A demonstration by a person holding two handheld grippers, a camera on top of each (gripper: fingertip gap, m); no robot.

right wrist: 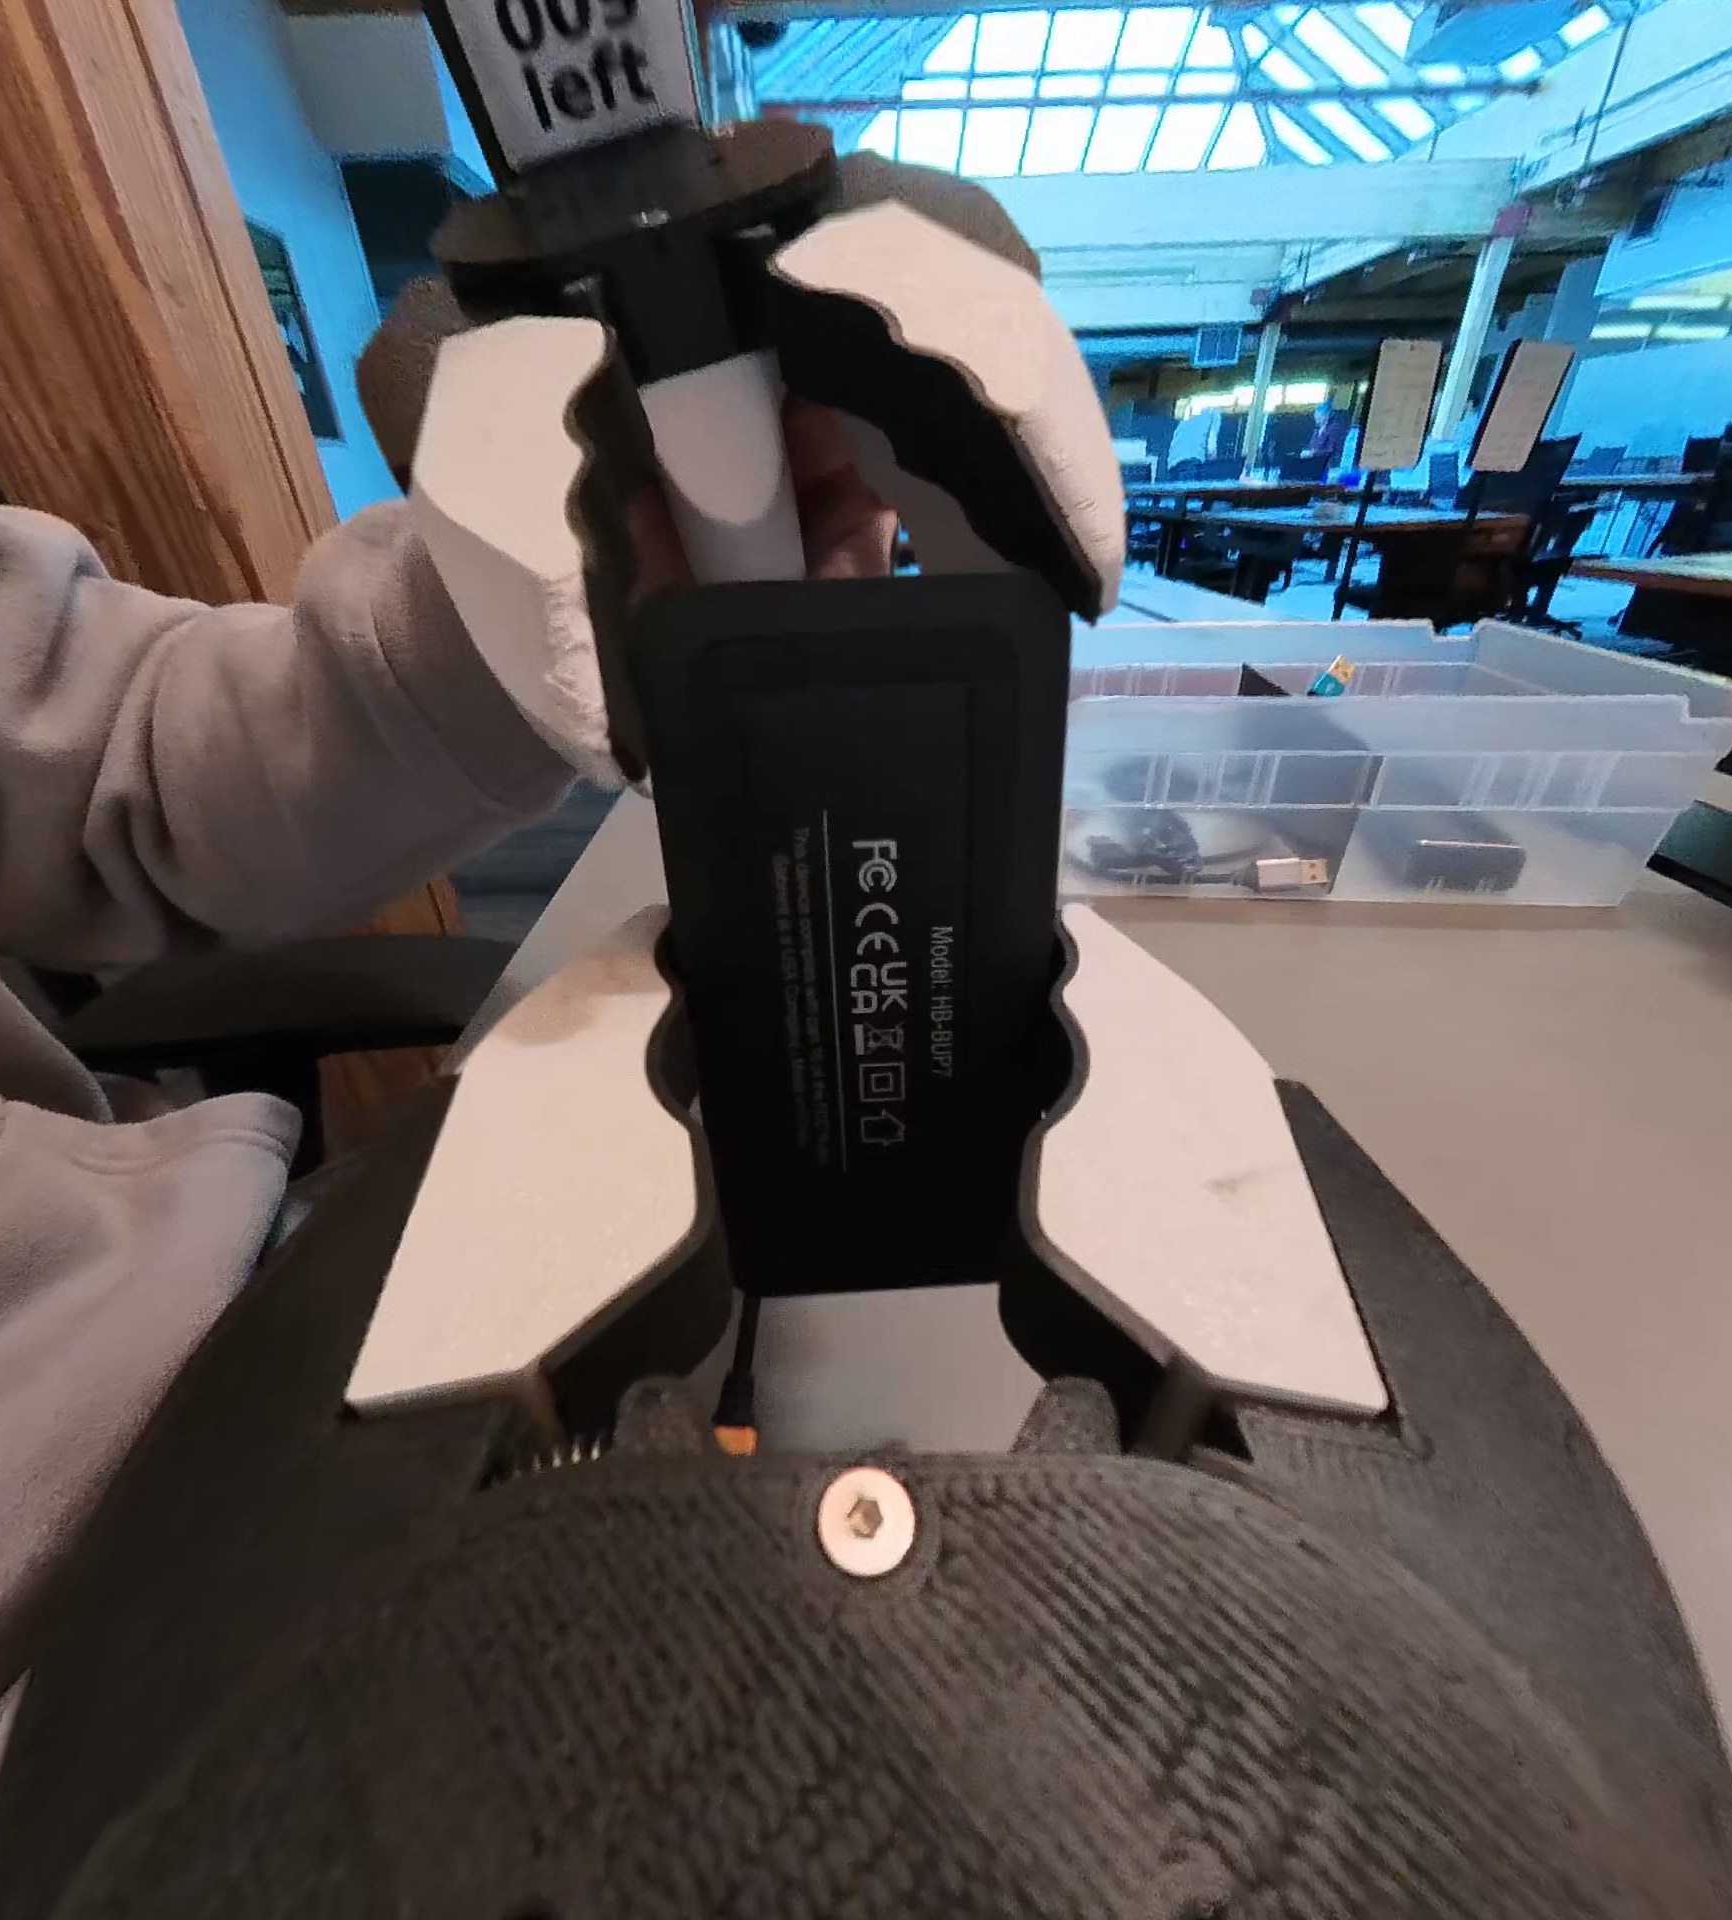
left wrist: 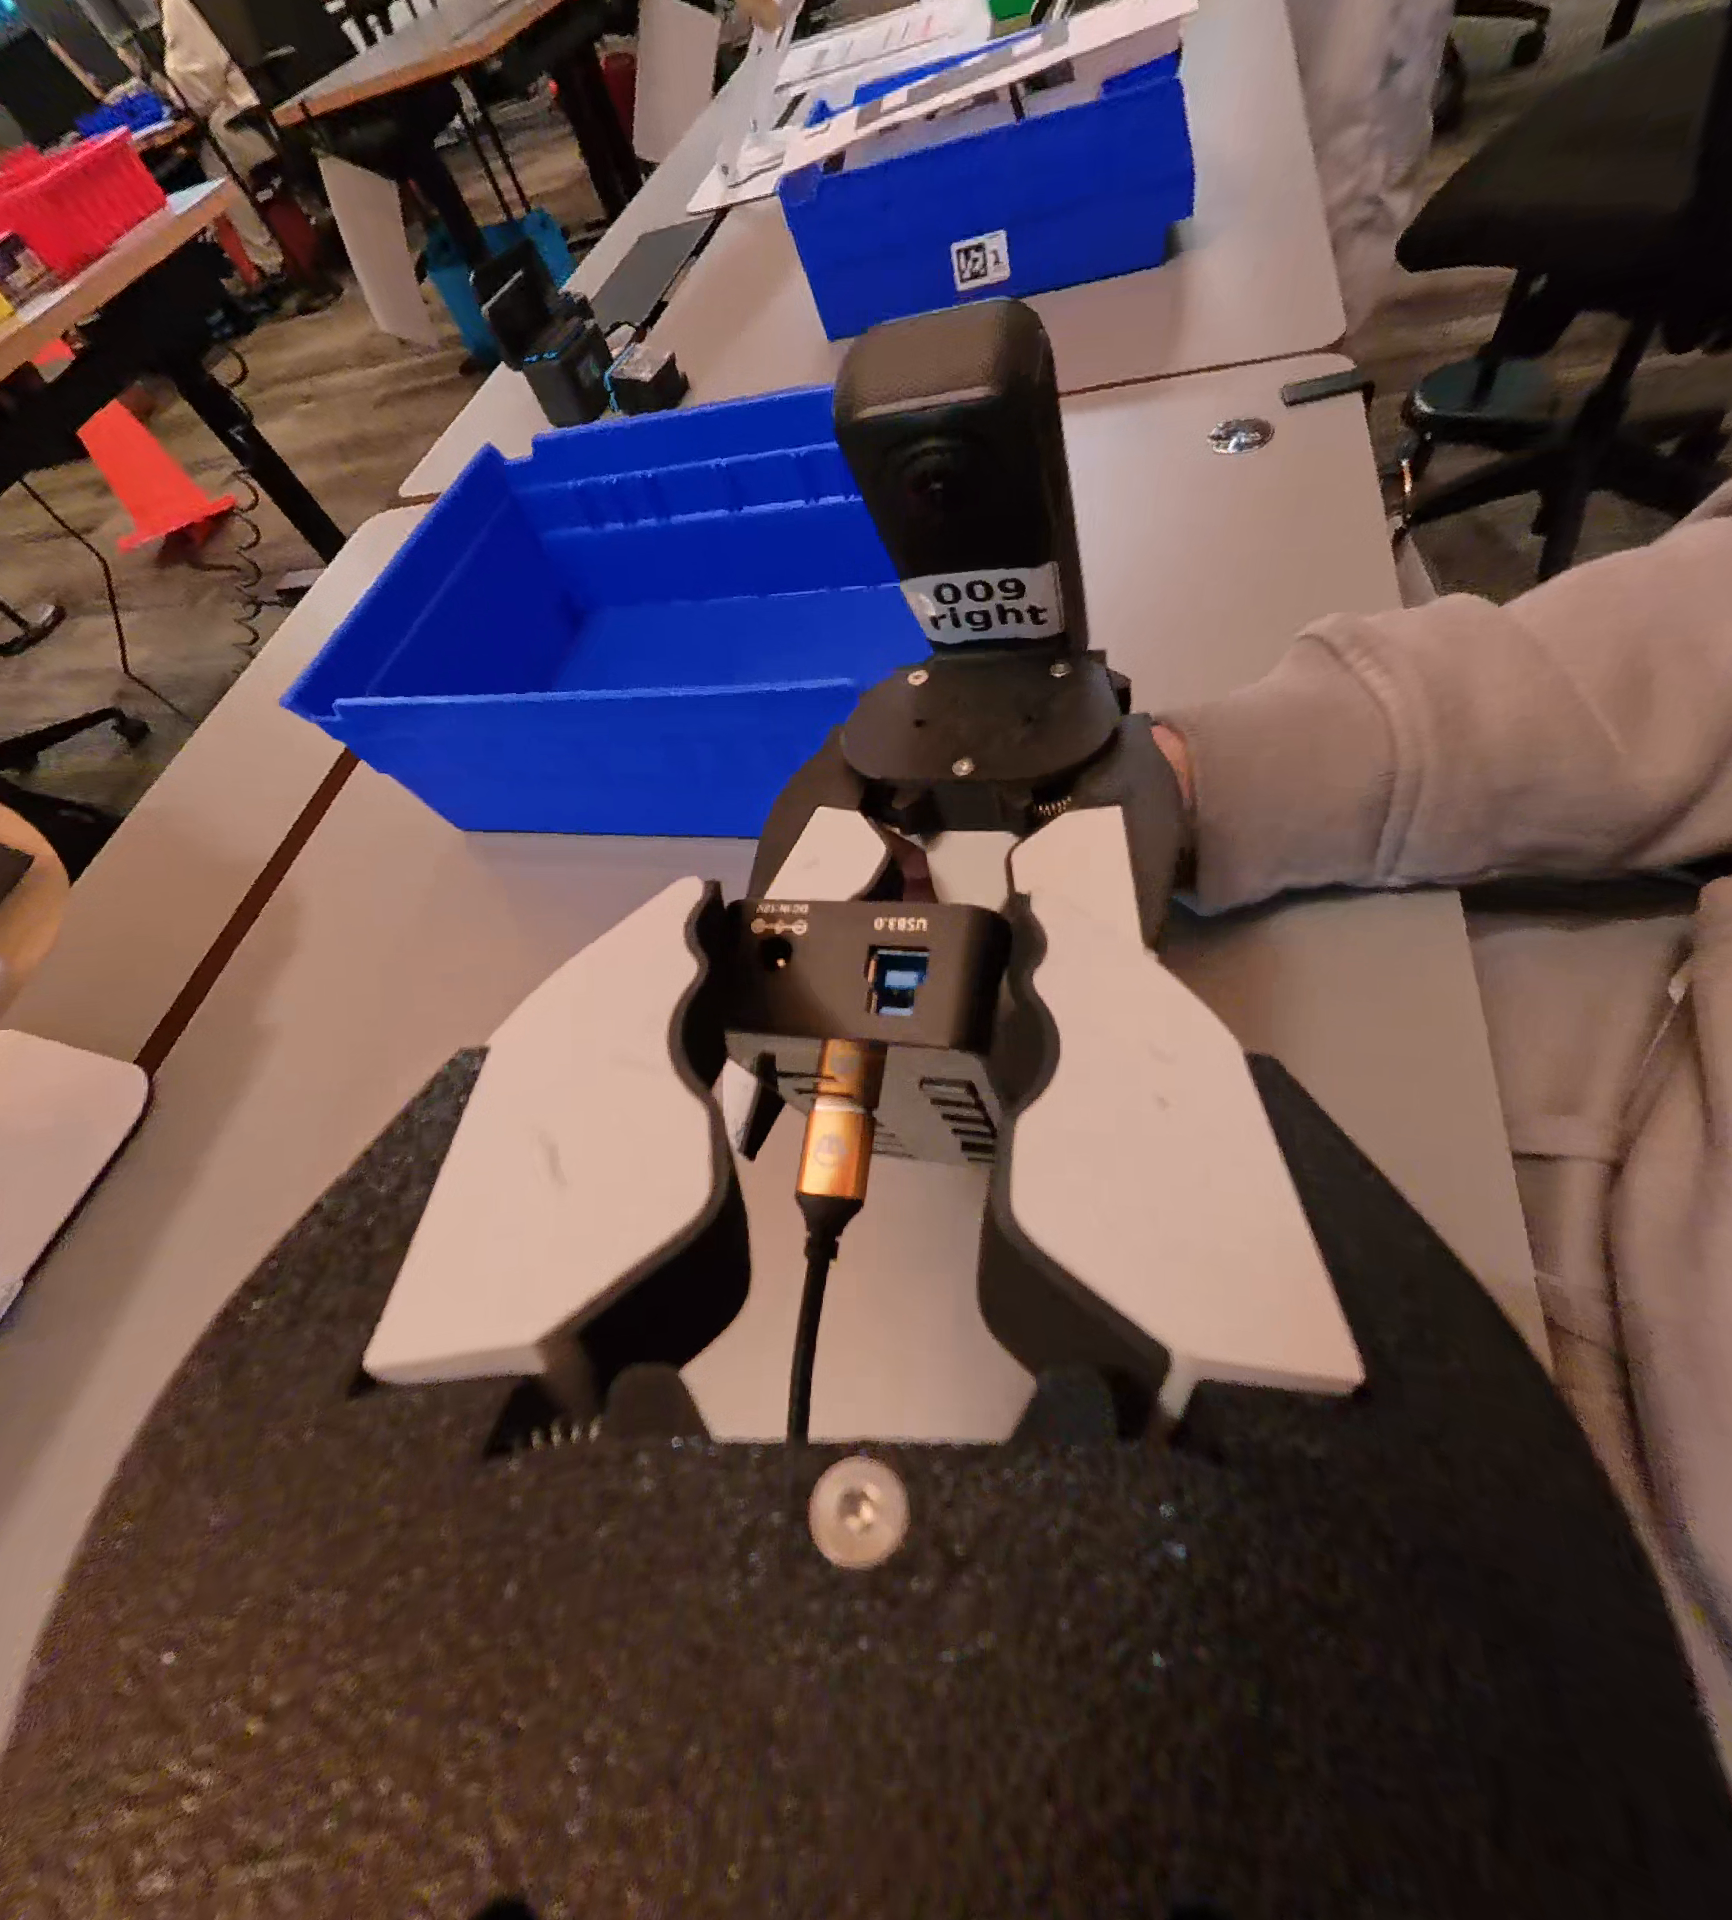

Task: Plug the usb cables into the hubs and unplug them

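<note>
A black USB hub [left wrist: 872,977] is held in the air between both grippers. My left gripper [left wrist: 862,966] is shut on the end that has a blue port. My right gripper [left wrist: 929,883] faces it, shut on the other end. In the right wrist view the hub's printed underside [right wrist: 841,935] faces the camera, with my right gripper [right wrist: 862,987] around the near end and my left gripper [right wrist: 851,644] at the far end. An orange USB plug [left wrist: 834,1138] with a black cable [left wrist: 805,1340] points into the hub's lower face. I cannot tell whether the plug is seated.
An empty blue bin [left wrist: 571,665] stands on the grey table [left wrist: 322,987] behind the grippers, with a second blue bin [left wrist: 987,229] farther back. A clear bin [right wrist: 1361,790] holds more cables and hubs. A sleeve [left wrist: 1464,727] enters from the right.
</note>
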